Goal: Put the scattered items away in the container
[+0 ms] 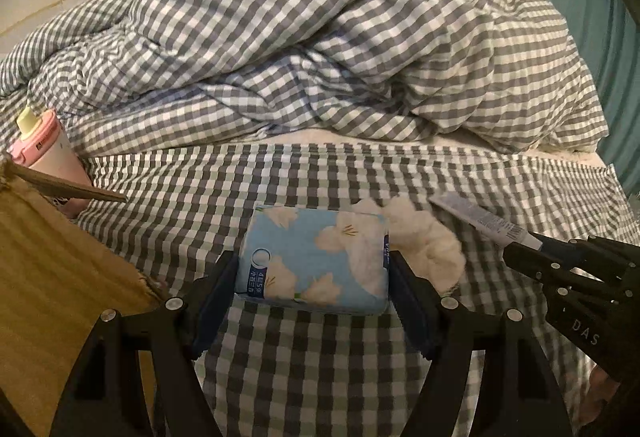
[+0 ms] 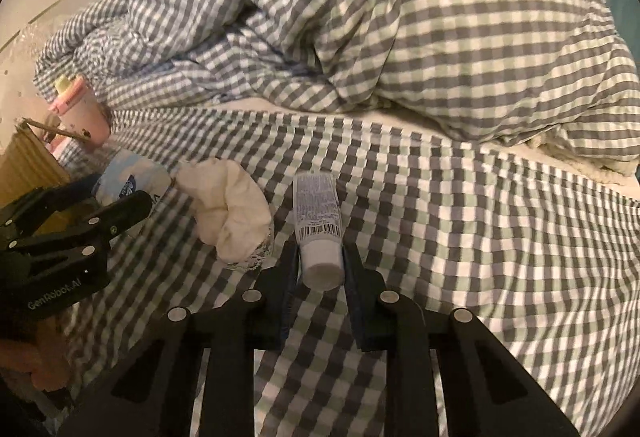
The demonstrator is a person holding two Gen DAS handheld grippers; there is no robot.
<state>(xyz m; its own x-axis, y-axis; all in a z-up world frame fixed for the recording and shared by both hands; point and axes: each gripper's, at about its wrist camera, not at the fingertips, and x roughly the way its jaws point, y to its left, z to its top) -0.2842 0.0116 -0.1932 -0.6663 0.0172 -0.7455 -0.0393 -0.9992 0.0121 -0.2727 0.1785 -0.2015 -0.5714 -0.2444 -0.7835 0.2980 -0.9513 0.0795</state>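
A blue tissue pack with white flowers [image 1: 316, 257] sits between the pads of my left gripper [image 1: 315, 265], which is shut on its two sides just above the checked bedsheet. Right of it lies a crumpled white cloth [image 1: 428, 233]. My right gripper [image 2: 320, 257] is shut on the capped end of a white tube with a barcode [image 2: 318, 221]. In the left wrist view the tube [image 1: 480, 221] sticks out of the right gripper [image 1: 520, 249]. The right wrist view shows the left gripper [image 2: 120, 205] with the tissue pack [image 2: 128, 177] beside the white cloth [image 2: 232, 213].
An open cardboard box [image 1: 48, 269] stands at the left, with a pink bottle [image 1: 44, 145] behind its flap. A bunched grey-checked duvet [image 2: 440, 37] fills the back of the bed. A hand [image 2: 24, 369] shows behind the left gripper.
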